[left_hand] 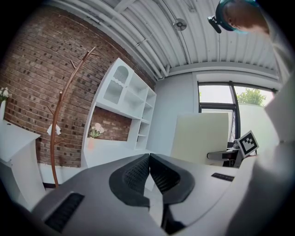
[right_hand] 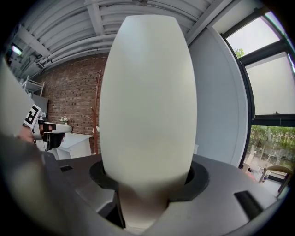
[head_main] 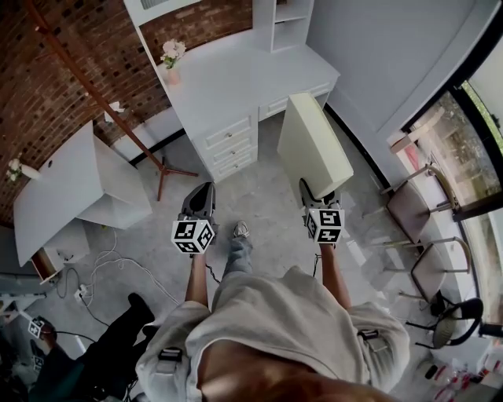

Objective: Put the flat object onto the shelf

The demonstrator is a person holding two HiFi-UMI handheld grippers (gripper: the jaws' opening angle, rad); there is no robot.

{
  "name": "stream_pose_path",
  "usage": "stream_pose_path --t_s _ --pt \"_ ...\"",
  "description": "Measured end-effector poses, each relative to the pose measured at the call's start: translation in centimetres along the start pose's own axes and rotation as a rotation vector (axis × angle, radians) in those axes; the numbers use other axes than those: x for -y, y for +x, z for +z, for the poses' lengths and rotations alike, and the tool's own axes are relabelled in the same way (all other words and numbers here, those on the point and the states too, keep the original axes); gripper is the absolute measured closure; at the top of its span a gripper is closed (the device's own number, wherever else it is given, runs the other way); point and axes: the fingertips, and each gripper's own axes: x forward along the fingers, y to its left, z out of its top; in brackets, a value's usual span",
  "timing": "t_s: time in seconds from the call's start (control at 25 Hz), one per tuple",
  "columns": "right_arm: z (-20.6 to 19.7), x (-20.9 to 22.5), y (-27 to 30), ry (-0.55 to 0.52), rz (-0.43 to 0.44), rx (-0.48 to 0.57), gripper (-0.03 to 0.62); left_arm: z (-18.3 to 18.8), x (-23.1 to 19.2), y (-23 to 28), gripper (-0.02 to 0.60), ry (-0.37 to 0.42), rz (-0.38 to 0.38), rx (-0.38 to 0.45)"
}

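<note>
The flat object is a large cream board [head_main: 313,145], held upright and tilted over the floor in front of the white desk with its shelf unit [head_main: 284,22]. My right gripper [head_main: 316,196] is shut on the board's lower edge. In the right gripper view the board [right_hand: 147,92] fills the middle and sits between the jaws of the right gripper [right_hand: 147,179]. My left gripper [head_main: 202,192] hangs to the left, shut and empty. In the left gripper view its pads [left_hand: 138,173] meet, with the board [left_hand: 203,136] to the right and the shelf unit [left_hand: 129,99] ahead.
A pink vase of flowers [head_main: 170,61] stands on the desk top [head_main: 236,78]. A wooden coat stand [head_main: 118,110] leans at the left near a white table [head_main: 67,188]. Chairs [head_main: 416,212] stand by the window on the right. Cables [head_main: 102,267] lie on the floor. Another person [head_main: 118,334] is at lower left.
</note>
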Motion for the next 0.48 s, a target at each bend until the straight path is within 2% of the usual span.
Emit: stream_pose_path --t_s 0.48 --pt "6.1 -0.3 10.7 -0.023 -0.034 0.027 0.318 5.1 -7.6 10.0 0.566 -0.005 -0.045 0.035"
